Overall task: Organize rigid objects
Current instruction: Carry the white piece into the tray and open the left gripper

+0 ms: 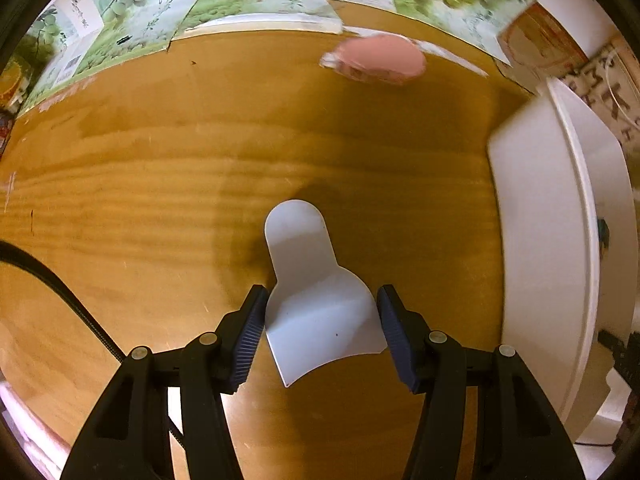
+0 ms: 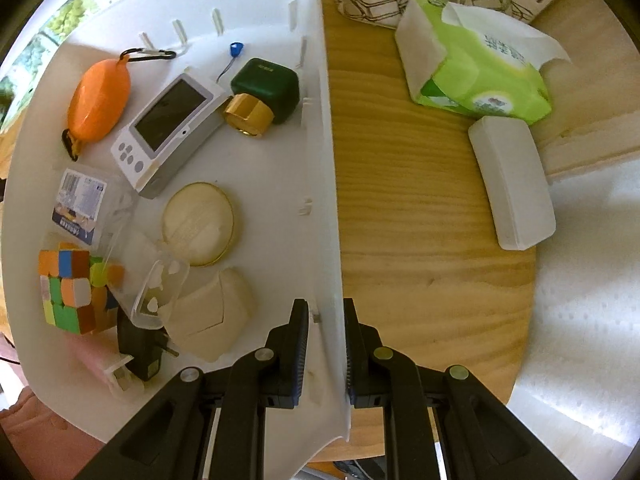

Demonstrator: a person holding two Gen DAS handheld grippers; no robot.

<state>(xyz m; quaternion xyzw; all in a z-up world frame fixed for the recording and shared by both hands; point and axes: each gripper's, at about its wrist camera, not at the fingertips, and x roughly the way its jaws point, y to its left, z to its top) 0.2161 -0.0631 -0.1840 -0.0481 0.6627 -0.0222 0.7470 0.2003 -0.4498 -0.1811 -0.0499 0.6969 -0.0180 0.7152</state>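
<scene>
While the left gripper [image 1: 320, 320] stands at the bottom centre of its frame, its jaws are parted on either side of a white scraper [image 1: 316, 300] lying flat on the wooden table [image 1: 160, 184]; the left pad looks to touch the scraper's edge, and a narrow gap shows at the right pad. A pink object [image 1: 380, 58], blurred, lies on the table in the upper right of the frame, and the white bin [image 1: 552, 240] stands along the right edge.

In the right wrist view the right gripper [image 2: 326, 344], at bottom centre, has its jaws closed on the bin's side wall [image 2: 328, 160], one pad inside and one outside. Inside the bin, filling the left half of the frame, lie an orange case [image 2: 98, 98] at upper left, a white handheld device [image 2: 168, 132], a green box [image 2: 270, 88], a gold cap [image 2: 248, 114], a round tin [image 2: 198, 224] at centre, a puzzle cube [image 2: 70, 292] at lower left, a clear box [image 2: 158, 296] and a black plug [image 2: 140, 348]. On the table outside, in the upper right, lie a tissue pack [image 2: 480, 64] and just below it a white case [image 2: 512, 188].
</scene>
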